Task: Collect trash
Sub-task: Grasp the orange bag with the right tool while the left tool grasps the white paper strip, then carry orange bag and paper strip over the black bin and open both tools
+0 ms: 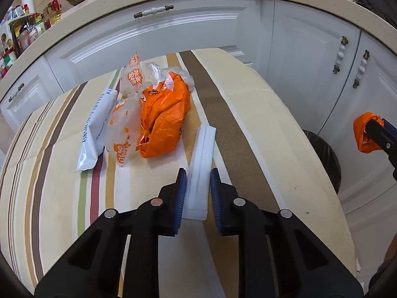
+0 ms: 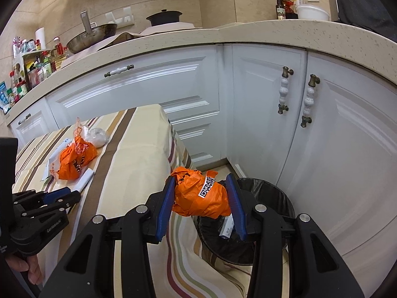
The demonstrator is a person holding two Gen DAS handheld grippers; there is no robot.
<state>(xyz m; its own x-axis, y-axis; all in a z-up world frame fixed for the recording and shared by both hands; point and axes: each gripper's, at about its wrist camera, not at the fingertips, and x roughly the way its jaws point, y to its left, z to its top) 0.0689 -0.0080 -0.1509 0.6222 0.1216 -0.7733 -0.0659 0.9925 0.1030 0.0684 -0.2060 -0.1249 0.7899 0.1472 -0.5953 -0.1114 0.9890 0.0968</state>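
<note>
While the right hand-held gripper (image 2: pixel 201 197) pinches an orange bag (image 2: pixel 198 198) above the bin (image 2: pixel 278 198), the left hand-held gripper (image 1: pixel 197 188), spread, straddles a white packet (image 1: pixel 201 164) at lower centre of the bench (image 1: pixel 260 124).

Black gripper frames, blue ribbed fingers (image 1: pixel 181 191), silver screws.

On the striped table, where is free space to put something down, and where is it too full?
Free: the striped tablecloth right of the white flat packet, from the brown stripe to the table edge by the trash bin; also the near-left cloth beside the left tool. Crowded: the far-left middle, where the orange bag, printed clear bags and white pouch lie bunched.
</note>
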